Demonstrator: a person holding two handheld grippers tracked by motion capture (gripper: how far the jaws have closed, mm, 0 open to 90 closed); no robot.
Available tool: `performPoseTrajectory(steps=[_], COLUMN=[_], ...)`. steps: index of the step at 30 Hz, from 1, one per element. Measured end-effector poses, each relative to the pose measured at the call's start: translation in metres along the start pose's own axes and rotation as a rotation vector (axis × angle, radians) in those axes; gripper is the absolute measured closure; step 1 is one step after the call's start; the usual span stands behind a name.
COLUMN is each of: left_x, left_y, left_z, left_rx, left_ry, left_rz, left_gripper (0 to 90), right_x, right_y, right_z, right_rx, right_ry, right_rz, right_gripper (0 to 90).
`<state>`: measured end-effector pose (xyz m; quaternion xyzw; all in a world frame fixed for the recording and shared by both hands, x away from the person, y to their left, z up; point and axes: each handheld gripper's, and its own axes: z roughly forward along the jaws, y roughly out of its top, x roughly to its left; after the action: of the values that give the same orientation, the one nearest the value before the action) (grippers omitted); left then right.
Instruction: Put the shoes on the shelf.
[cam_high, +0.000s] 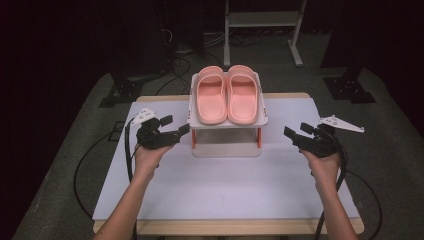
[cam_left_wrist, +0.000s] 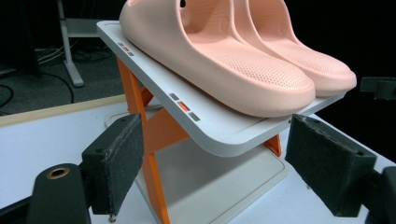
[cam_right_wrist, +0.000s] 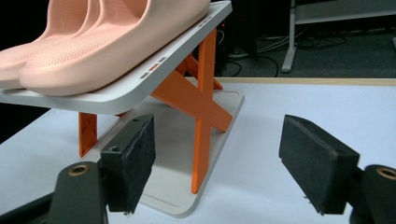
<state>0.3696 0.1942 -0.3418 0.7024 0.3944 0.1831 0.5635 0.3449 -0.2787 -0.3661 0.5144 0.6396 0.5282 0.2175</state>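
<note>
Both forearms low at the near edge, left gripper (cam_high: 184, 129) and right gripper (cam_high: 291, 134) spread wide, empty, flanking the rack (cam_high: 227, 123) mid-worktop (cam_high: 220, 185). Nothing grasped yet, judging by the pink slippers (cam_high: 227, 94) paired on the top shelf. Orange cross-braces (cam_right_wrist: 196, 100) plain from the gripper views, barely visible from above.

Lab or studio, black backdrop, floor cables (cam_high: 182, 62), metal stand (cam_high: 262, 20), grey carpet (cam_high: 390, 135)
</note>
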Motion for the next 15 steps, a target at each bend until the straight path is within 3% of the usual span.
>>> performPoseTrajectory(steps=[15], left_x=[0.0], left_y=[-0.014], left_z=[-0.003], left_rx=[0.007], left_ry=[0.006], left_rz=[-0.008], left_gripper=[14.0], right_x=[-0.005], right_y=[-0.016], right_z=[-0.011], right_rx=[-0.005], right_ry=[-0.013], right_rz=[-0.007], right_gripper=[23.4])
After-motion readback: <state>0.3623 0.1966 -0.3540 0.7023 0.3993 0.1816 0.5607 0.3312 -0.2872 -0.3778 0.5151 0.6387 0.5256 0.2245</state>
